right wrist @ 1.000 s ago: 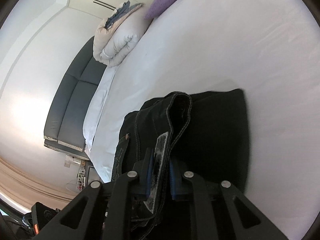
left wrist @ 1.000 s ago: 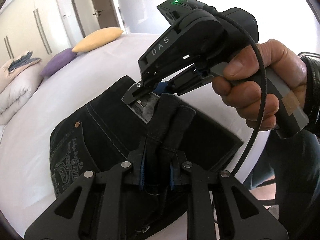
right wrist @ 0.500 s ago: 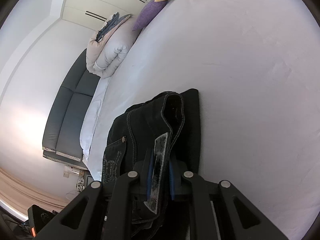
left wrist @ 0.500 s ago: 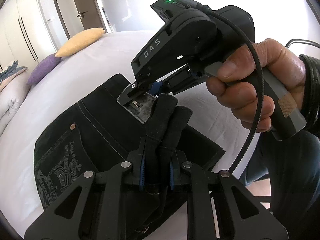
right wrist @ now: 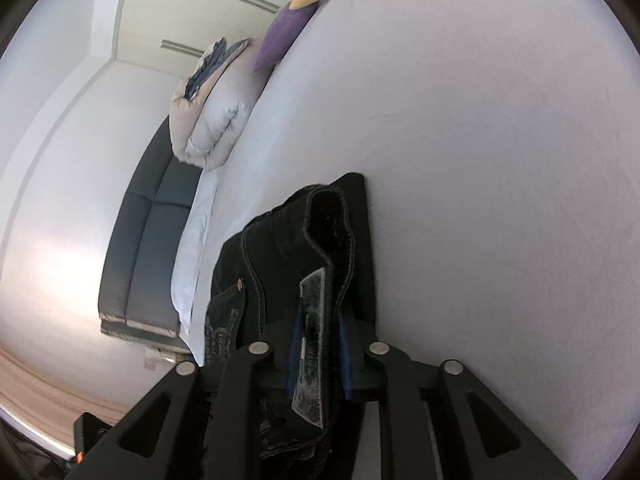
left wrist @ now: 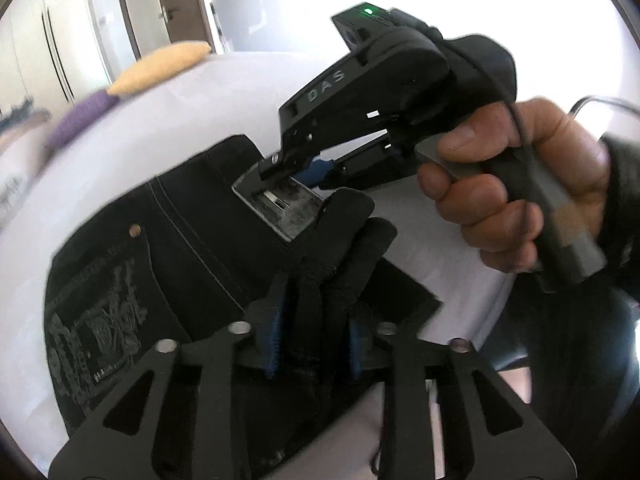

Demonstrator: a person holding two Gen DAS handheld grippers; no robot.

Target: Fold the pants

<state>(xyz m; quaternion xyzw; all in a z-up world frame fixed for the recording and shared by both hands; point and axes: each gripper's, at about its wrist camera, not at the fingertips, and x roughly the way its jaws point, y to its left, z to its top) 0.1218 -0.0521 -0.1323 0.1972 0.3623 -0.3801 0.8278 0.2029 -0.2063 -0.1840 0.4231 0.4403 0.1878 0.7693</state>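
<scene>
Black jeans [left wrist: 200,248] lie folded on the white bed [left wrist: 100,168], the embroidered back pocket at the left. My left gripper [left wrist: 314,342] has a bunched fold of the jeans between its blue pads. Its jaws are opening, and the left pad stands off the cloth. My right gripper [left wrist: 304,168], held by a hand [left wrist: 520,184], pinches the waistband by its grey label [left wrist: 280,208]. In the right wrist view the right gripper [right wrist: 320,350] has the waistband and label between its pads, its jaws starting to open, with the jeans [right wrist: 280,248] draped ahead.
A yellow pillow [left wrist: 160,66] and a purple pillow [left wrist: 80,120] lie at the bed's far end. A folded duvet [right wrist: 216,120] rests at the bed's edge above a dark sofa [right wrist: 148,248]. White sheet [right wrist: 480,160] stretches to the right of the jeans.
The left gripper's pads have spread apart around the fold they were pinching. The right gripper has sunk a little with the waistband, and its pads stand slightly wider.
</scene>
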